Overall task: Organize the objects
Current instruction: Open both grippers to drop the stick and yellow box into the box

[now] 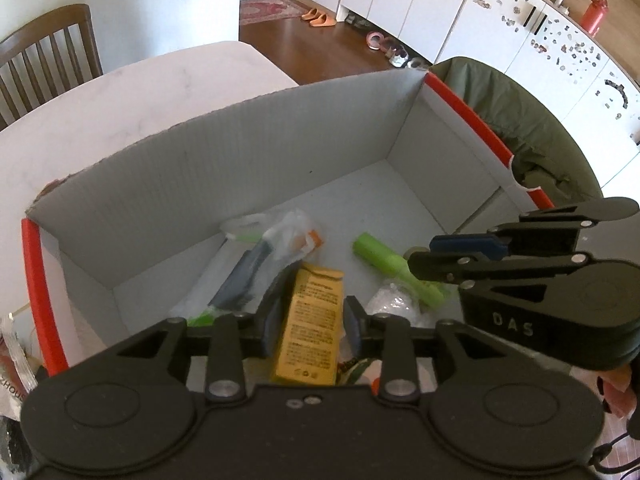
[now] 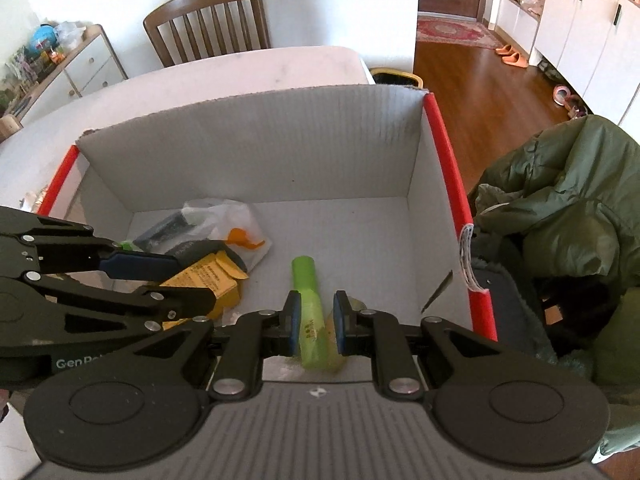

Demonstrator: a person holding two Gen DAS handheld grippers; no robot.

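Observation:
A white cardboard box [image 1: 248,168] [image 2: 256,148] with red edge strips stands on the pale table. Over its near part my left gripper [image 1: 312,320] [image 2: 188,280] is shut on a yellow printed carton [image 1: 314,320] [image 2: 204,280] whose top flap hangs open. My right gripper [image 2: 316,320] [image 1: 424,258] reaches in from the right and is shut on a light green tube [image 2: 306,300] [image 1: 378,254]. The tube's far end rests on the box floor. A clear plastic bag [image 1: 276,240] [image 2: 224,216] with dark and orange items lies at the box's back left.
A crumpled clear wrapper [image 1: 394,300] lies on the box floor near the tube. A green jacket [image 2: 560,200] is draped right of the box. A wooden chair [image 2: 208,20] stands behind the table [image 1: 140,92]. Packets [image 1: 12,360] lie outside the box's left wall.

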